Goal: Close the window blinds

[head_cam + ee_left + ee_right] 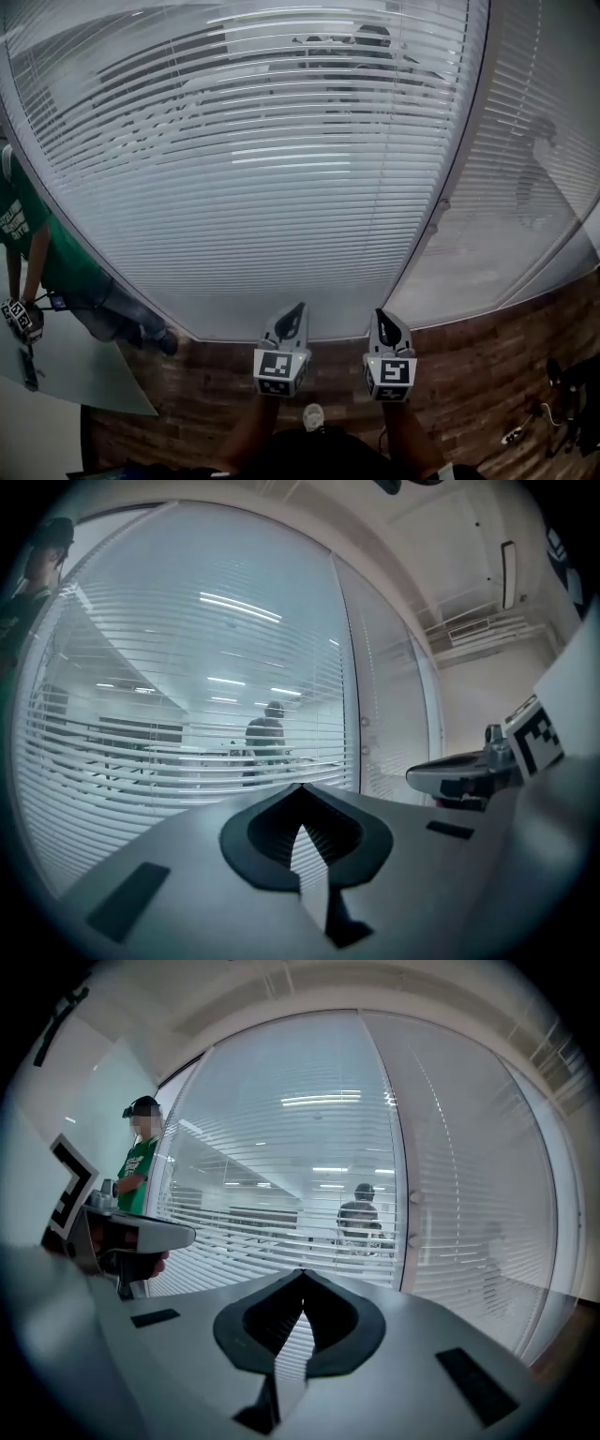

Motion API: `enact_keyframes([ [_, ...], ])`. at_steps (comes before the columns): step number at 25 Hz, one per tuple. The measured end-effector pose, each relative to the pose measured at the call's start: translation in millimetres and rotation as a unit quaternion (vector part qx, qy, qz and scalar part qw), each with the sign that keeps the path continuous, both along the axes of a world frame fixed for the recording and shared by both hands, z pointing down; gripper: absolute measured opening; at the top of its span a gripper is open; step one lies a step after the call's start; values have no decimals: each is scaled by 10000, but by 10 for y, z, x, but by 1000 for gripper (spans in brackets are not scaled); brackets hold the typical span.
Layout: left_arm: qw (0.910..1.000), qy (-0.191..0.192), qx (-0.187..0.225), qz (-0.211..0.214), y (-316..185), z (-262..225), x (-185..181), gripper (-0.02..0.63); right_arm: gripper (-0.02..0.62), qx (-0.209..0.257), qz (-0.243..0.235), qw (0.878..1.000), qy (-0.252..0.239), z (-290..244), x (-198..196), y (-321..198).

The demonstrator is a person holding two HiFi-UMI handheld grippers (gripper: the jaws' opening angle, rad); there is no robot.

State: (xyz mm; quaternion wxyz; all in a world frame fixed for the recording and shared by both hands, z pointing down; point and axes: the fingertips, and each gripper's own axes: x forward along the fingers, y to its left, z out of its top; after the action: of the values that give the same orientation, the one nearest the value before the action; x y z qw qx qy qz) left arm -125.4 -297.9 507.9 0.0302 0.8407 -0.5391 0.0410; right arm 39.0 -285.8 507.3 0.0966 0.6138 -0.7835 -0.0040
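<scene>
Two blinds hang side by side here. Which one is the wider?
The left blind, left of the frame post, spans most of the view; the right blind is narrower.

All three views — facing blinds (pixel 281 141)

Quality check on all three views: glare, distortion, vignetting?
Head view: heavy fisheye, the blinds bulge and the window post bends; bright light streaks cross the slats; the brick-patterned surface below is dim. Left gripper view: dark round vignette, similar streaks on the blinds. Right gripper view: same vignette, the post curves.
</scene>
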Motion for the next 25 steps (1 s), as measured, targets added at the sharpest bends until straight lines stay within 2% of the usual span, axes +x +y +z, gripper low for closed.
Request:
enact_keyframes([
  [4,9995,198,246,65,-205,-176,48,-5,2,307,-48,9994,172,-195,-22,-155],
  [6,9995,154,244,134,-279,-233,89,-5,2,413,-51,9990,139,-239,0,-214],
  [10,9990,84,262,342,-425,-203,157,-5,2,441,182,9988,56,-297,108,-318],
  [18,9973,178,154,694,-605,-120,351,-5,2,510,346,9981,-77,-285,296,-439],
  [25,9970,32,228,735,-757,-122,468,-5,2,560,396,9974,-242,-234,345,-595],
])
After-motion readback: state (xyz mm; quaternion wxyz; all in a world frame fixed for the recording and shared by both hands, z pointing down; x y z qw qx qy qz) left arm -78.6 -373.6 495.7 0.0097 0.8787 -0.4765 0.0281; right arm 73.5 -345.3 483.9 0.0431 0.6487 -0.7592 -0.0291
